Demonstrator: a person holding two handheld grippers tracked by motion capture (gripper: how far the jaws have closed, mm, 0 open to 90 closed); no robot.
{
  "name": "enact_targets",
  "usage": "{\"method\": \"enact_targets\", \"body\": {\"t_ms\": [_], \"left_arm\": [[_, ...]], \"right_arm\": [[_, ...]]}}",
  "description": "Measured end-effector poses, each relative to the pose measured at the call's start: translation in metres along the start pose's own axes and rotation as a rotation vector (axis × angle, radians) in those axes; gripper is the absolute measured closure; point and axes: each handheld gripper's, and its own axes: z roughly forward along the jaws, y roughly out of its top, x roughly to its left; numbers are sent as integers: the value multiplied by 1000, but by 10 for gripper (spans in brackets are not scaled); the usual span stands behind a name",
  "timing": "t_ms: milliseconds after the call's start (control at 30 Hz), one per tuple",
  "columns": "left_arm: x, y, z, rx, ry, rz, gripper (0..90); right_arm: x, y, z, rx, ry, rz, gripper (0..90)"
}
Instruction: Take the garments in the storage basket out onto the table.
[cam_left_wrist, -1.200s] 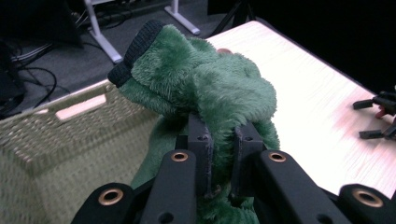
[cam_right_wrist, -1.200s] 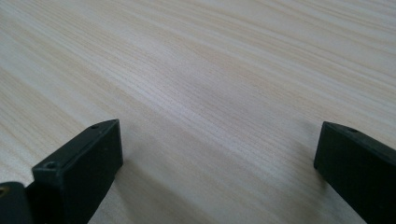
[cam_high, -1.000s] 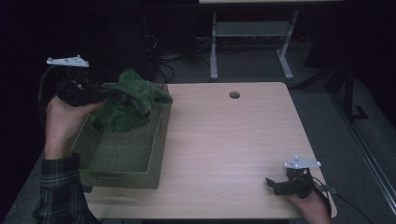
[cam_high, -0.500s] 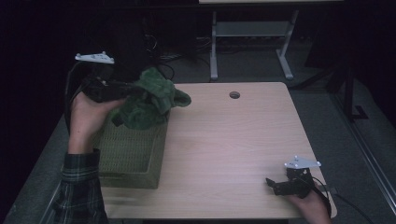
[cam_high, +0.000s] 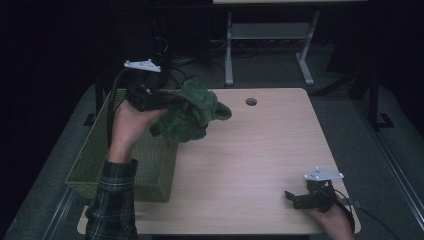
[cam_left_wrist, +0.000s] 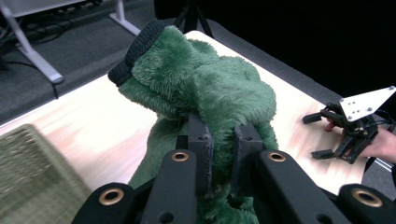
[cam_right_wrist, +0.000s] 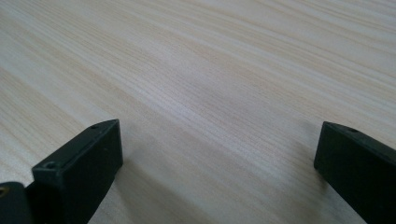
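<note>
A: Item: green fleece garment (cam_high: 192, 114), one; where is it sitting?

B: It is hanging clear of the table (cam_high: 260, 165), between the basket (cam_high: 150, 165) and the tabletop; the left gripper (cam_left_wrist: 223, 154) is clamping a fold of it.

A: Handling advice?

B: Judging by the slack, it is trailing low; lifting it clear of the basket rim and lowering it onto bare wood is looking safest.

A: Other entries?

B: Baskets, one; grippers, two; the right gripper (cam_high: 300, 199) is resting near the table's edge, jaws standing wide apart, holding nothing.
</note>
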Motion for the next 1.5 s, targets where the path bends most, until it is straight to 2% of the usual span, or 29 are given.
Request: {"method": "enact_targets", "body": {"t_ms": [233, 767, 967, 1133, 1200, 1300, 1367, 1400, 1500], "left_arm": [[-13, -1, 29, 23, -34, 13, 812], [-48, -15, 89, 25, -122, 8, 811], [-61, -25, 120, 55, -166, 3, 812], [-72, -36, 139, 61, -192, -3, 811], [-75, -42, 147, 71, -202, -8, 812], [-78, -52, 163, 72, -223, -39, 812], [-79, -54, 167, 75, -228, -42, 812], [-81, -59, 177, 92, -235, -41, 812], [-80, -67, 194, 118, -230, -39, 812]], "right_arm": [[0, 0, 0, 3, -1, 6, 8], [0, 0, 0, 2, -1, 4, 8], [0, 0, 0, 1, -1, 4, 8], [0, 0, 0, 1, -1, 4, 8], [0, 0, 0, 1, -1, 2, 8], [0, 0, 0, 1, -1, 2, 8], [0, 0, 0, 3, 0, 5, 8], [0, 0, 0, 3, -1, 3, 8], [0, 0, 0, 4, -1, 2, 8]]}}
